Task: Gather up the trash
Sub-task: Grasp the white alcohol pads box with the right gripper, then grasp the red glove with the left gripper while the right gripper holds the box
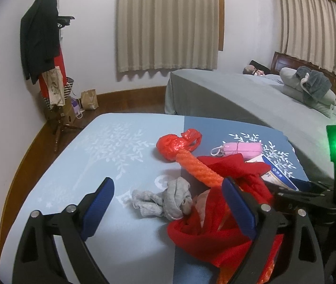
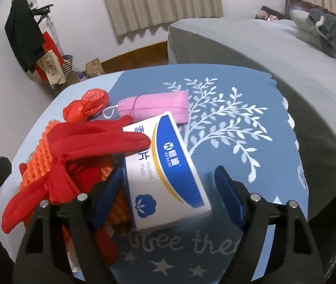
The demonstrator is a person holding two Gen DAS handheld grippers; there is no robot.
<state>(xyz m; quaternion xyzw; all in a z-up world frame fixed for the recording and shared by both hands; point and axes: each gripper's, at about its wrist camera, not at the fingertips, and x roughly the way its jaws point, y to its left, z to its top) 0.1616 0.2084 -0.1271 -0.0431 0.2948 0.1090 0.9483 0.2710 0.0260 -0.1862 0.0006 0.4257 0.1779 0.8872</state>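
A white and blue alcohol pads box (image 2: 165,165) lies on the blue tree-patterned cover (image 2: 227,123). My right gripper (image 2: 170,189) stands open around it; the left finger is close against the box and a gap shows on the right. A red cloth (image 2: 85,137) drapes over the box's far corner and over an orange mesh roll (image 2: 40,146). Behind them lie a knotted red plastic bag (image 2: 90,104) and a pink mask pack (image 2: 158,106). My left gripper (image 1: 168,201) is open above a crumpled grey sock (image 1: 165,201), its right finger over the red cloth (image 1: 215,232).
A grey bed (image 1: 239,99) with a pillow and a folded grey towel stands close on the right. A coat stand (image 1: 40,47) with clothes and bags is in the far left corner, with a paper bag (image 1: 90,99) on the wooden floor beside it.
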